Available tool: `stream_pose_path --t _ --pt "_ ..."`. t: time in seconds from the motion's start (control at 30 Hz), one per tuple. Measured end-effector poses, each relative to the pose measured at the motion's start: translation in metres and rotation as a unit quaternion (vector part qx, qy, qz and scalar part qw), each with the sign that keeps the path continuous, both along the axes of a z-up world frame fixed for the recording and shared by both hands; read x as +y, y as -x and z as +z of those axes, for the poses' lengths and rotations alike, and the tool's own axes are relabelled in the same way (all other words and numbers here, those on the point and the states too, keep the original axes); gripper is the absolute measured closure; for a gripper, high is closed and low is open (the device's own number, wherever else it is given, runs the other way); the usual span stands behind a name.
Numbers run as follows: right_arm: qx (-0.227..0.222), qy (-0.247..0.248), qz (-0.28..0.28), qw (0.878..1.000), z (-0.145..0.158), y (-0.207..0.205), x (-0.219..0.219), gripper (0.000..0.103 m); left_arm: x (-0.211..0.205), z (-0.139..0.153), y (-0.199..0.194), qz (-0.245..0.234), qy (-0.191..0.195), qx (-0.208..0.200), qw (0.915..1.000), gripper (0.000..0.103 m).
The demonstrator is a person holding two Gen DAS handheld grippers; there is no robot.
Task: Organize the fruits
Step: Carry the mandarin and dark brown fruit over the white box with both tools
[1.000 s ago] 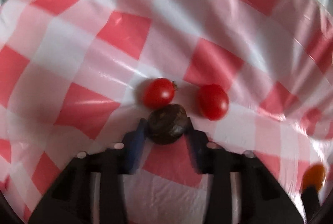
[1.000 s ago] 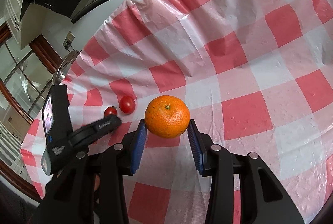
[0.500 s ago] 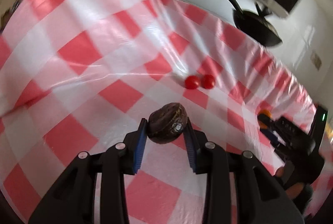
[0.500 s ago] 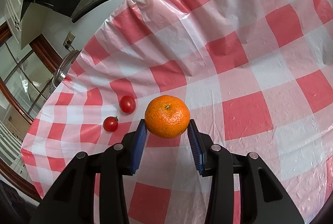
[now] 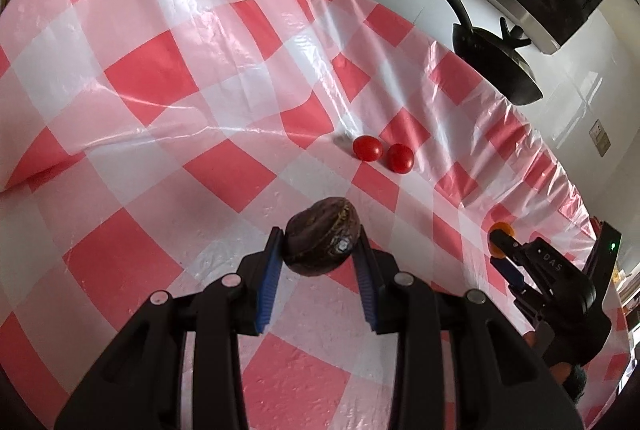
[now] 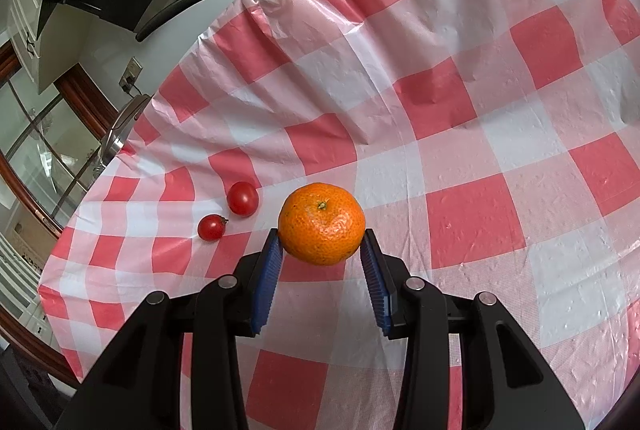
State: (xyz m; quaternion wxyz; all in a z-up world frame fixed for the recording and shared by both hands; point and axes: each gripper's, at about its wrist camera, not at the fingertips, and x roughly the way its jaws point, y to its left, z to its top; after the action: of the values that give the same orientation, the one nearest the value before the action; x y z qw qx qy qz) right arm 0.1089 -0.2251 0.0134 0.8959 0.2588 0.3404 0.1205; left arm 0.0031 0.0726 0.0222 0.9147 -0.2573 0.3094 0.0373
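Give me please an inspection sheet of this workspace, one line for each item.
Surface: red and white checked tablecloth, wrinkled.
Job's things: two cherry tomatoes lying on the cloth; tangerine and dark brown fruit, both held.
Clutter: nothing seen.
Grippers: left gripper shut on the dark brown fruit; right gripper shut on the tangerine.
Cables: plug in wall outlet.
Surroundings: black pan, glass door.
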Motion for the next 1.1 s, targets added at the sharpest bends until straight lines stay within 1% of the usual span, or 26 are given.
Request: stream_pose_path --t 0.3,0.43,0.53,0.57,0.6,0.67,0.8,0.87,0.93,1.03,1.1 --pt "0.000 -0.001 -0.011 1.000 0.000 0.000 -0.001 0.063 0.006 -0.003 -0.001 0.006 0.022 -0.003 0.9997 0.068" --pt "0.001 -0.001 -0.008 1.000 0.000 0.001 -0.001 0.063 0.011 -0.003 0.002 0.021 0.030 -0.005 0.9993 0.068" --pt "0.021 0.023 0.000 1.000 0.000 0.008 0.006 0.063 0.013 -0.002 0.013 0.028 0.029 0.004 0.9992 0.068" --pt "0.023 0.042 0.004 0.999 0.003 0.020 0.012 0.063 0.015 -0.002 0.021 0.030 0.035 0.005 0.9989 0.068" --pt "0.021 0.047 0.013 0.999 0.005 0.030 0.016 0.063 0.018 -0.001 0.033 0.033 0.044 0.002 0.9985 0.068" --pt "0.016 0.049 0.040 0.998 0.010 0.058 0.029 0.063 0.022 0.001 0.059 0.043 0.043 -0.005 0.9982 0.068" --pt "0.029 0.042 0.087 0.995 0.013 0.102 0.056 0.063 0.033 0.006 0.118 0.054 0.036 -0.017 0.9978 0.068" --pt "0.028 0.054 0.120 0.991 0.013 0.128 0.078 0.063 0.042 0.007 0.147 0.058 0.021 -0.015 0.9980 0.068" --pt "0.022 0.049 0.152 0.987 0.015 0.152 0.096 0.063 0.055 0.009 0.174 0.069 0.001 -0.015 0.9975 0.068" --pt "0.000 0.057 0.199 0.978 0.024 0.190 0.124 0.063 0.080 0.011 0.224 0.093 -0.022 -0.015 0.9953 0.068" --pt "-0.014 0.072 0.234 0.970 0.029 0.215 0.147 0.063 0.092 0.010 0.248 0.104 -0.034 -0.011 0.9939 0.068"
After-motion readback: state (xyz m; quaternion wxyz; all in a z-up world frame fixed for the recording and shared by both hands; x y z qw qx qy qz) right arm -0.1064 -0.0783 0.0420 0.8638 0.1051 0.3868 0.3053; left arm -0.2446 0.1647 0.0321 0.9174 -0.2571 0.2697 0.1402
